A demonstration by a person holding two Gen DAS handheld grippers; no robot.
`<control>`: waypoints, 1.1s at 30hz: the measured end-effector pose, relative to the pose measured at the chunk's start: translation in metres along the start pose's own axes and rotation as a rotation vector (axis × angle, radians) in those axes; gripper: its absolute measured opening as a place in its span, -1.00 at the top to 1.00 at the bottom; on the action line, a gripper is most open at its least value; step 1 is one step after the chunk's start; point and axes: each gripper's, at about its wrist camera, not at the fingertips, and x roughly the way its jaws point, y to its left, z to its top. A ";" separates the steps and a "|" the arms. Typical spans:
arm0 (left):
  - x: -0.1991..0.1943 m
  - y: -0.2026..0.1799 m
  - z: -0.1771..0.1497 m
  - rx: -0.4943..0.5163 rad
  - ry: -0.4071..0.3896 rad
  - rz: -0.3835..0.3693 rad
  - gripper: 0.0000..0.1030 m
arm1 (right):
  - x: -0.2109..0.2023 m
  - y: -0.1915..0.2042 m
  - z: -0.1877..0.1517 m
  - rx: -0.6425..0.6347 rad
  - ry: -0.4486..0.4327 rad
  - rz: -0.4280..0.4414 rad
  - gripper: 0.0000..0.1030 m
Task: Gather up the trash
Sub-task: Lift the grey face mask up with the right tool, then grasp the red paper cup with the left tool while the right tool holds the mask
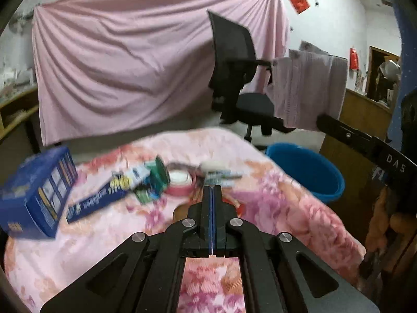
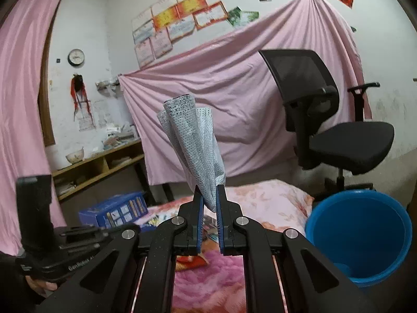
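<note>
My right gripper [image 2: 209,193] is shut on a grey-white perforated wipe [image 2: 192,140], which stands up crumpled above the pads. A blue bucket [image 2: 359,234] sits low to its right, beside the table. My left gripper [image 1: 212,190] is shut with nothing between its pads, over the pink floral tablecloth [image 1: 273,203]. Ahead of it lie blurred items: a red tape roll [image 1: 179,181], a green packet [image 1: 156,180], a flat blue carton [image 1: 96,200] and small white pieces [image 1: 219,168]. The blue bucket [image 1: 307,172] is off the table's right edge.
A large blue box [image 1: 36,193] stands at the table's left. A black office chair [image 1: 234,78] is behind the table, in front of a hung pink sheet [image 1: 117,65]. A towel [image 1: 307,86] hangs at the right. A hand [image 2: 39,284] holds the left gripper's body [image 2: 36,208].
</note>
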 end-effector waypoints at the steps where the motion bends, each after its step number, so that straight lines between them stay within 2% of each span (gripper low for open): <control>1: 0.003 0.002 -0.003 -0.016 0.017 -0.007 0.89 | 0.002 -0.002 -0.002 0.001 0.025 -0.010 0.86; 2: 0.008 0.005 -0.006 -0.034 0.036 -0.009 0.57 | 0.006 -0.004 -0.005 0.006 0.059 -0.018 0.86; 3: 0.011 0.005 -0.009 -0.039 0.049 -0.005 0.34 | 0.009 -0.006 -0.008 0.008 0.091 -0.033 0.86; 4: 0.014 0.005 -0.011 -0.041 0.062 0.004 -0.05 | 0.013 -0.007 -0.010 0.010 0.125 -0.049 0.86; 8: 0.022 0.003 -0.021 -0.069 0.109 -0.004 -0.10 | 0.032 -0.015 -0.024 0.030 0.260 -0.089 0.86; 9: 0.027 0.002 -0.020 -0.067 0.124 0.014 -0.10 | 0.036 -0.018 -0.028 0.036 0.289 -0.095 0.86; 11: 0.036 -0.001 -0.019 -0.061 0.156 0.041 -0.10 | 0.040 -0.021 -0.033 0.046 0.314 -0.100 0.86; 15: 0.058 0.005 -0.018 -0.094 0.241 0.030 -0.10 | 0.041 -0.026 -0.036 0.064 0.328 -0.096 0.86; 17: 0.062 0.008 -0.018 -0.113 0.255 0.025 -0.10 | 0.042 -0.028 -0.036 0.072 0.337 -0.094 0.86; 21: 0.059 0.013 -0.015 -0.154 0.222 0.018 -0.03 | 0.045 -0.030 -0.036 0.081 0.356 -0.090 0.86; 24: 0.057 0.015 -0.013 -0.168 0.208 0.015 0.31 | 0.046 -0.031 -0.036 0.090 0.360 -0.084 0.86; 26: 0.059 0.013 -0.010 -0.165 0.218 0.010 0.66 | 0.046 -0.032 -0.036 0.096 0.360 -0.084 0.86; 28: 0.061 0.011 -0.011 -0.156 0.231 0.019 0.81 | 0.045 -0.033 -0.036 0.101 0.360 -0.082 0.86; 33: 0.061 0.008 -0.009 -0.145 0.220 0.025 0.91 | 0.045 -0.033 -0.035 0.102 0.360 -0.080 0.86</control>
